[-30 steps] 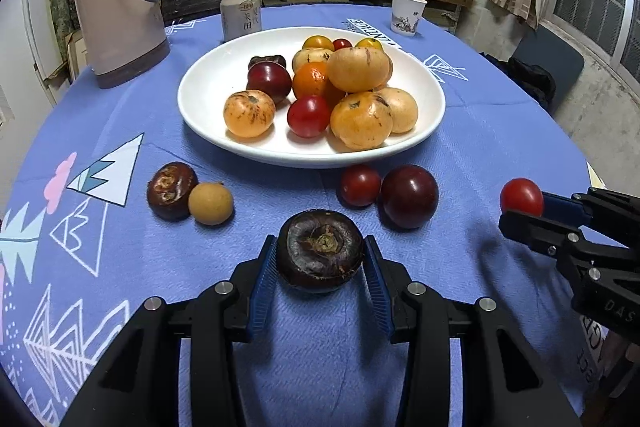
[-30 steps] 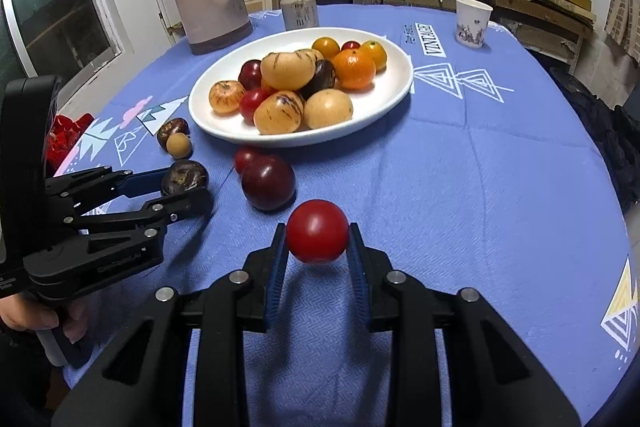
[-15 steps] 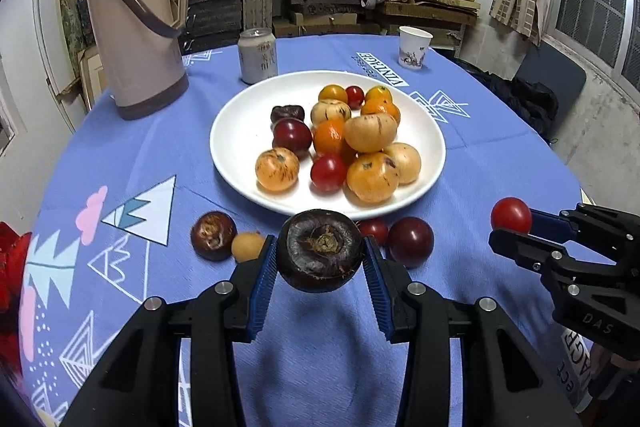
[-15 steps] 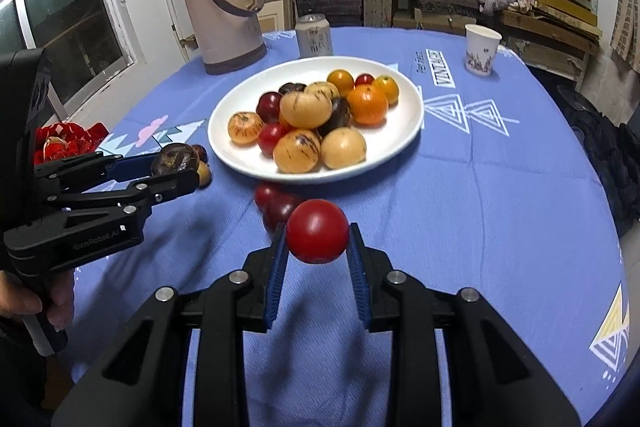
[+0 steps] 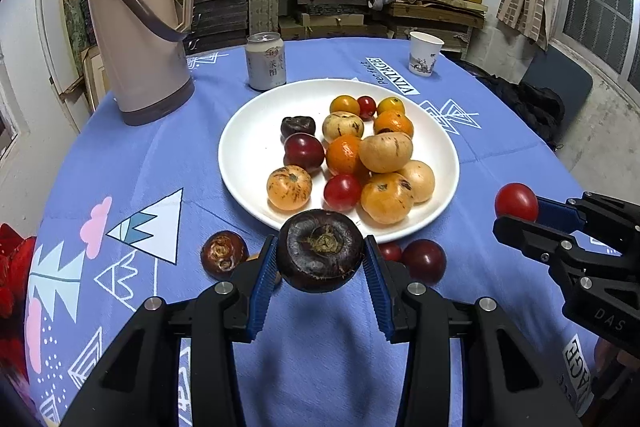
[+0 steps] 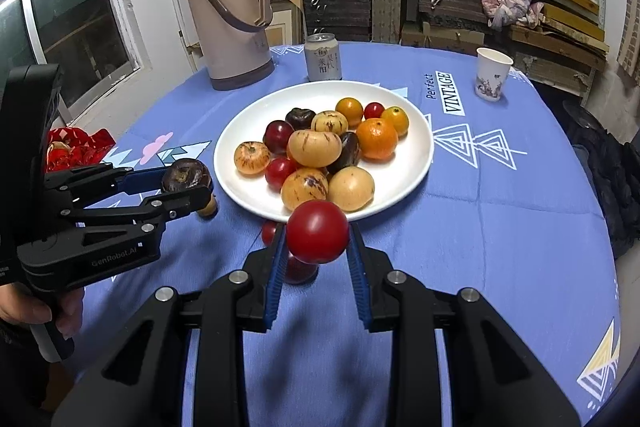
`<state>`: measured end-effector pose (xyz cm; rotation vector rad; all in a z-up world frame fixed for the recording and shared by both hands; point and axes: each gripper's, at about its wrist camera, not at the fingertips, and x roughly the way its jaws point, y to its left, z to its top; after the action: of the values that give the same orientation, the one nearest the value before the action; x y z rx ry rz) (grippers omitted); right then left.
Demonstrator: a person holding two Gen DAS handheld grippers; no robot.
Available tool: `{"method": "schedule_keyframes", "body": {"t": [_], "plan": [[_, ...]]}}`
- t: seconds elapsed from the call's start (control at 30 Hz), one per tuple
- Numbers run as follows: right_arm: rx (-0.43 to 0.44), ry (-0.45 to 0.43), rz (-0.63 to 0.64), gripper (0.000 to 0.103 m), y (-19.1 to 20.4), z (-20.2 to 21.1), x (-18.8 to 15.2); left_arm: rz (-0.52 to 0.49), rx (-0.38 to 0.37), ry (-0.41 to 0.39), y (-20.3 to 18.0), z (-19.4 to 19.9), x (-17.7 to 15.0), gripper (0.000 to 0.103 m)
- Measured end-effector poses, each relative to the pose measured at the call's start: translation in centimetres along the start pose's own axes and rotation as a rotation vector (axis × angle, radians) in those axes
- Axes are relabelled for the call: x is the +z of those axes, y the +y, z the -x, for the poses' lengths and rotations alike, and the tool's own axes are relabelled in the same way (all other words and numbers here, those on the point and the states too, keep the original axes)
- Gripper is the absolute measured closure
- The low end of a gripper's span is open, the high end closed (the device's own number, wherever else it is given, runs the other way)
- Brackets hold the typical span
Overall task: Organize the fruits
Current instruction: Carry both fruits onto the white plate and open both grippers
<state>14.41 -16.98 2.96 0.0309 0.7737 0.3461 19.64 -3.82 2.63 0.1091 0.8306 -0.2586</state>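
My left gripper point(image 5: 320, 263) is shut on a dark purple mangosteen point(image 5: 320, 255), held above the blue cloth just short of the white plate point(image 5: 248, 163). My right gripper point(image 6: 317, 251) is shut on a red tomato point(image 6: 317, 237), also lifted off the cloth near the plate's front rim point(image 6: 224, 171). The plate holds several fruits: oranges, yellow streaked melons, red tomatoes, dark plums. In the left wrist view another mangosteen point(image 5: 223, 254), a small tomato point(image 5: 390, 251) and a dark plum point(image 5: 425, 260) lie on the cloth in front of the plate. A small tan fruit is mostly hidden behind my left fingers.
A tall beige thermos point(image 5: 136, 23) stands at the back left, a drink can point(image 5: 266, 61) just behind the plate, a paper cup point(image 5: 425, 53) at the back right. Red wrapping point(image 6: 72, 147) lies at the table's left edge. Shelves of stacked boards fill the background.
Both grippers have risen with their fruit off the cloth; the plate and loose fruits now sit lower and farther below them, and more of the table shows.
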Motion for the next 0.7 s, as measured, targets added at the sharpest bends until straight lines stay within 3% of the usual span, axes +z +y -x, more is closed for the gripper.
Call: {"method": "schedule_keyframes", "body": {"t": [0.37,0.7], "plan": [[-0.013,0.001,-0.011,0.074,-1.4,-1.8,1.7,0.030,0.009,-0.005,2.3,-1.1,2.0,0.060],[0.022,-0.031,-0.035,0.074,-2.7,-5.0,7.1,0.010,0.011,-0.016,2.3,-3.8,6.6,0.060]]}}
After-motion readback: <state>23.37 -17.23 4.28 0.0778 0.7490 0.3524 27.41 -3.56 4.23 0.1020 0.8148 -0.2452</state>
